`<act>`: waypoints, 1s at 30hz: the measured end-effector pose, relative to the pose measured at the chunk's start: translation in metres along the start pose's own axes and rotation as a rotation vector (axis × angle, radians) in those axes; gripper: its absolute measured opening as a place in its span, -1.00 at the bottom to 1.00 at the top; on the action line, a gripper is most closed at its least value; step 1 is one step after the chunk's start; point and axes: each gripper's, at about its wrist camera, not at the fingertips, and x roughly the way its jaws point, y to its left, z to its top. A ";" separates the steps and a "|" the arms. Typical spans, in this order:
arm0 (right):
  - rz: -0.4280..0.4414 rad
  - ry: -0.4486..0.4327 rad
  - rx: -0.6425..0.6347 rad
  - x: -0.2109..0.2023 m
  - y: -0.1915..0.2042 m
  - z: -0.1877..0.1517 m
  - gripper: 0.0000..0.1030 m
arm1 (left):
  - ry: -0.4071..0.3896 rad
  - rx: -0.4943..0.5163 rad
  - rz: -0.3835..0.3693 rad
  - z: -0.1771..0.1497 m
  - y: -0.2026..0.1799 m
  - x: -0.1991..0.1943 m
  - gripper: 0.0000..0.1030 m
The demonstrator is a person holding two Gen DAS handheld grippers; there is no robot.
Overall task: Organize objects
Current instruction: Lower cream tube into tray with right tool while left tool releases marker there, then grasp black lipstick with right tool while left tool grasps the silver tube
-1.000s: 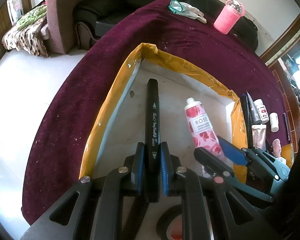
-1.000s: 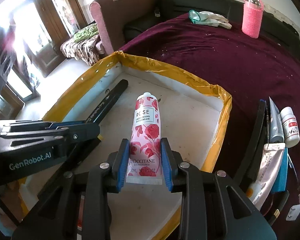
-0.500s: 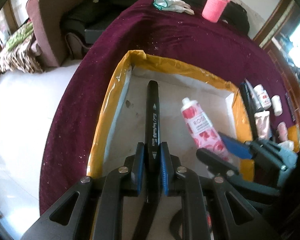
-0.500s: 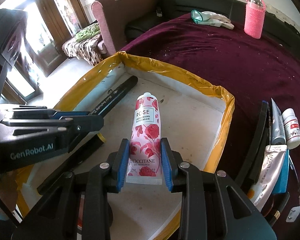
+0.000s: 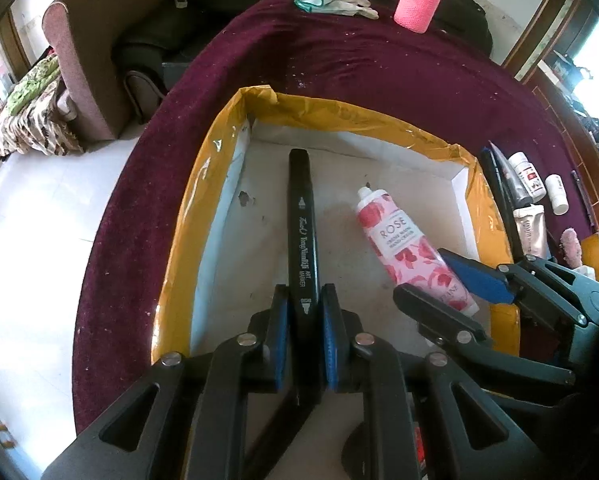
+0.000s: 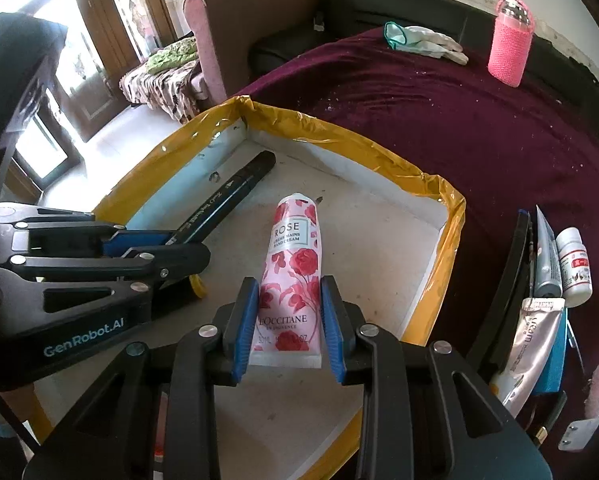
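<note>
My left gripper (image 5: 302, 316) has its fingers clenched on the black art marker (image 5: 301, 224), which points toward the far wall of the yellow-rimmed tray (image 5: 187, 216), its far end low over the tray floor or resting on it; I cannot tell which. My right gripper (image 6: 289, 320) is grasping the rose hand cream tube (image 6: 293, 256) by its crimped end, cap aimed into the same tray. So I judge two items are at the tray but neither is let go yet. Farther right, on the maroon-covered counter (image 6: 479, 128), more remains outside the tray: a grey tube (image 6: 547, 252), a small white bottle (image 6: 575, 264) and a silver tube (image 6: 531, 344). I would call the sorting well short of finished.
</note>
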 end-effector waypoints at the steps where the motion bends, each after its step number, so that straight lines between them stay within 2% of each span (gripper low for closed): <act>1: 0.006 -0.002 0.002 0.000 -0.001 0.000 -0.42 | -0.002 -0.003 -0.013 0.000 0.001 -0.001 -0.73; 4: 0.041 -0.007 0.020 -0.002 -0.007 0.000 -0.41 | -0.023 -0.043 -0.071 -0.001 0.007 -0.009 -0.64; 5: 0.068 -0.019 0.039 -0.006 -0.011 0.000 -0.39 | -0.030 -0.060 -0.092 -0.004 0.007 -0.012 -0.54; 7: 0.109 -0.042 0.064 -0.015 -0.018 -0.002 -0.21 | -0.075 -0.081 -0.131 -0.008 0.008 -0.025 -0.38; 9: 0.123 -0.077 0.093 -0.028 -0.026 -0.005 -0.17 | -0.133 -0.094 -0.125 -0.016 0.006 -0.039 -0.23; 12: 0.167 -0.129 0.142 -0.054 -0.041 -0.018 -0.17 | -0.222 -0.101 -0.103 -0.033 -0.004 -0.066 -0.22; 16: 0.230 -0.194 0.206 -0.094 -0.063 -0.048 -0.16 | -0.315 -0.008 -0.058 -0.063 -0.057 -0.094 -0.22; 19: 0.235 -0.225 0.234 -0.119 -0.078 -0.077 -0.06 | -0.318 0.040 -0.079 -0.077 -0.102 -0.094 -0.22; 23: 0.205 -0.233 0.272 -0.137 -0.101 -0.112 -0.06 | -0.282 0.054 -0.141 -0.086 -0.145 -0.085 -0.22; 30: 0.153 -0.245 0.372 -0.156 -0.143 -0.155 -0.02 | -0.239 0.105 -0.137 -0.087 -0.196 -0.071 -0.22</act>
